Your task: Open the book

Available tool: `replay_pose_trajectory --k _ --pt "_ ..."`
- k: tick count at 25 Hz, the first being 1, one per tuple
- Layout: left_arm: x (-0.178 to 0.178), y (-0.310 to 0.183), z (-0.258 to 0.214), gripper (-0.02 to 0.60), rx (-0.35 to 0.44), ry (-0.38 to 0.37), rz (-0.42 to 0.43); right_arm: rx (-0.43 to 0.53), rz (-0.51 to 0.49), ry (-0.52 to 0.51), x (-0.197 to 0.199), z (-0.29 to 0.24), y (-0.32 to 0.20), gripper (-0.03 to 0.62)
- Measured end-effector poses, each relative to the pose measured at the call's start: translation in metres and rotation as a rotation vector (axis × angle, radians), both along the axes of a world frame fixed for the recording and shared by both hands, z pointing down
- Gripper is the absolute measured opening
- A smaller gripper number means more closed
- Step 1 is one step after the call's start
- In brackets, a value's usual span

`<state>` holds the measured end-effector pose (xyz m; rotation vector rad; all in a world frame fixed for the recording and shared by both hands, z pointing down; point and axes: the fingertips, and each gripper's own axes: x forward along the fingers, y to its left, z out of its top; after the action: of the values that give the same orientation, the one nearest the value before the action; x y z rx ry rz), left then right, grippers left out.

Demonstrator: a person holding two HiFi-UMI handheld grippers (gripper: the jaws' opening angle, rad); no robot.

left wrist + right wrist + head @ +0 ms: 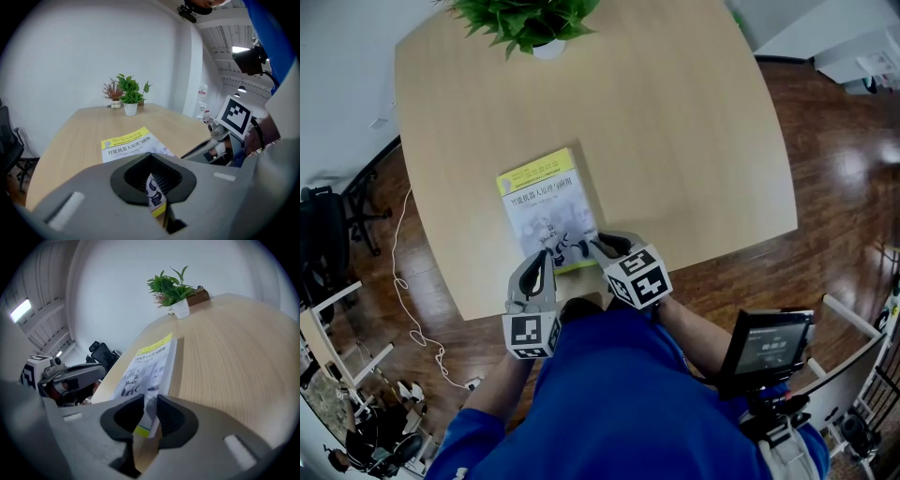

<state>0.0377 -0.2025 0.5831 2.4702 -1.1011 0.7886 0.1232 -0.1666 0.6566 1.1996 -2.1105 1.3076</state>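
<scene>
– At the table's near edge, the book (546,211) lay flat and closed, cover up, with one short end toward me.
– Tongs?
– The left gripper (152,187) was clamped on the near left corner. I could see the cover's yellow strip wedged between its pads. The right gripper (149,417) was closed on the near right corner, on the page-edge side, pads against the book.
– Why both on the same end?
– My read: left pinned that side so the book couldn't slide, and right sat where the cover could be peeled up. Both pointed down and away from me. That end looked like the only one within easy reach.
– Opened yet?
– No. The cover was flat, nothing lifted.
– Clearance?
– The only other thing on the table (675,141) was a potted plant (530,19) at the far edge, well apart from the book. I judged it out of the cover's swing.
– Risk?
– The right pads looked to be holding more than the cover alone. If so, the whole book would rise instead of opening. I couldn't tell how many pages they had.
</scene>
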Motion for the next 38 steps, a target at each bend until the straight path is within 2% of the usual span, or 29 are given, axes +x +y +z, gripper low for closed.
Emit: replay_pose_trajectory --k 9,14,20,27,38 --pt "-0.003 0.005 -0.005 0.006 0.01 0.006 -0.006 -0.066 -0.003 -0.085 -0.006 -0.001 0.018 0.08" --pt "-0.001 0.0 -0.003 0.006 0.013 0.006 -0.007 -0.075 -0.024 -0.092 -0.007 0.002 0.022 0.073" --pt "-0.004 0.004 -0.005 0.006 0.022 0.013 -0.011 -0.047 -0.027 -0.073 -0.008 -0.008 0.023 0.021" --pt "-0.013 0.0 -0.007 0.006 0.038 0.022 -0.03 0.004 -0.055 -0.064 -0.019 -0.027 0.018 0.007" --pt "-0.05 0.01 -0.032 0.006 0.092 0.055 -0.093 0.095 -0.134 -0.045 -0.055 -0.074 0.02 0.003"
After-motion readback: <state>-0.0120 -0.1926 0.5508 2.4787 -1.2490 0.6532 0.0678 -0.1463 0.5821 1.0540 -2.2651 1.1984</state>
